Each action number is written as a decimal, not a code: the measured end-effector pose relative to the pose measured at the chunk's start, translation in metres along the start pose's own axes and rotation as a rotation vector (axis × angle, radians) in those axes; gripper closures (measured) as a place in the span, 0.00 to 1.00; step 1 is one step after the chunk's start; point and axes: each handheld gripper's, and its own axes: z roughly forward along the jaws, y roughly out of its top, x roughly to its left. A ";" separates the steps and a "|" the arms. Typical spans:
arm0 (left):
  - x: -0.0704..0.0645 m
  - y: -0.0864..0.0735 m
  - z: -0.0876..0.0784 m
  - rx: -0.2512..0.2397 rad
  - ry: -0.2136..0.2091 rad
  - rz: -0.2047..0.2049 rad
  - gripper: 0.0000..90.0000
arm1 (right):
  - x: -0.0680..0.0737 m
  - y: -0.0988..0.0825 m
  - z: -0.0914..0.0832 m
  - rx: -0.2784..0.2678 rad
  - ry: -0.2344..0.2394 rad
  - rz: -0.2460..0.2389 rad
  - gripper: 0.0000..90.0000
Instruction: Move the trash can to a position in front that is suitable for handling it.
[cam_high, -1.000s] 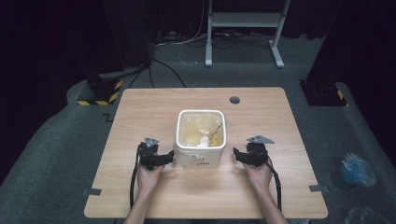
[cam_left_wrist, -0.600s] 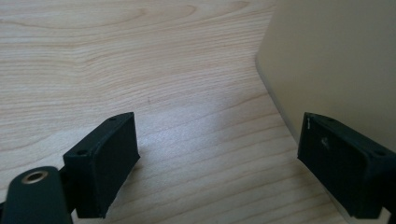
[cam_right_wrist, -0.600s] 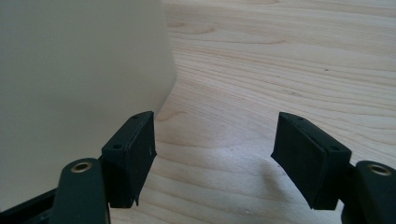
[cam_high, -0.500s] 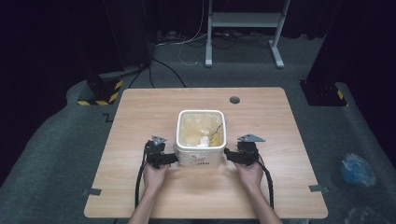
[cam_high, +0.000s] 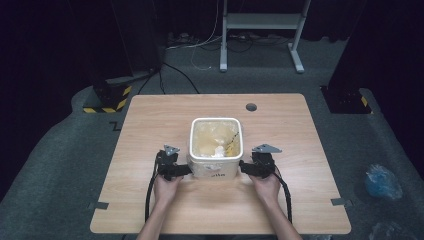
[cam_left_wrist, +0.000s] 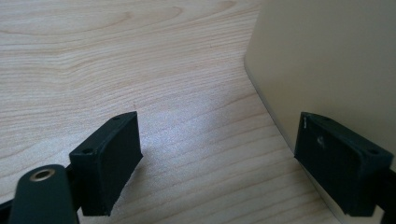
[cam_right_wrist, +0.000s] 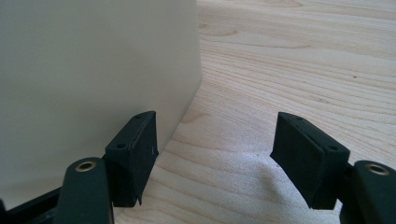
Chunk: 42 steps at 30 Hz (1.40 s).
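left gripper (cam_high: 186, 171) and right gripper (cam_high: 243, 167) flank the white tub (cam_high: 215, 169) (jaws spread, one each against it).

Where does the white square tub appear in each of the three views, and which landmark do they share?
High view: the white tub stands at table centre, between both grippers.
Left gripper view: its wall is at the upper right, against the right jaw.
Right gripper view: its wall is at the left, against the left jaw.
Shared landmark: the wooden tabletop.

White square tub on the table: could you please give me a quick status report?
Left gripper open, right gripper open, flanking the tub. White square plastic tub upright on the light wooden table, unheld. Nothing in the way.
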 end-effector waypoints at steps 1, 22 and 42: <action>0.000 0.000 0.000 0.000 0.000 0.000 0.16 | 0.000 0.000 0.000 -0.002 0.003 -0.002 0.36; -0.010 -0.005 -0.006 -0.005 0.006 0.043 0.17 | 0.004 -0.009 -0.011 -0.003 0.014 -0.048 0.44; -0.023 -0.007 -0.007 -0.003 0.004 0.054 0.17 | -0.002 -0.018 -0.023 -0.007 0.007 -0.027 0.42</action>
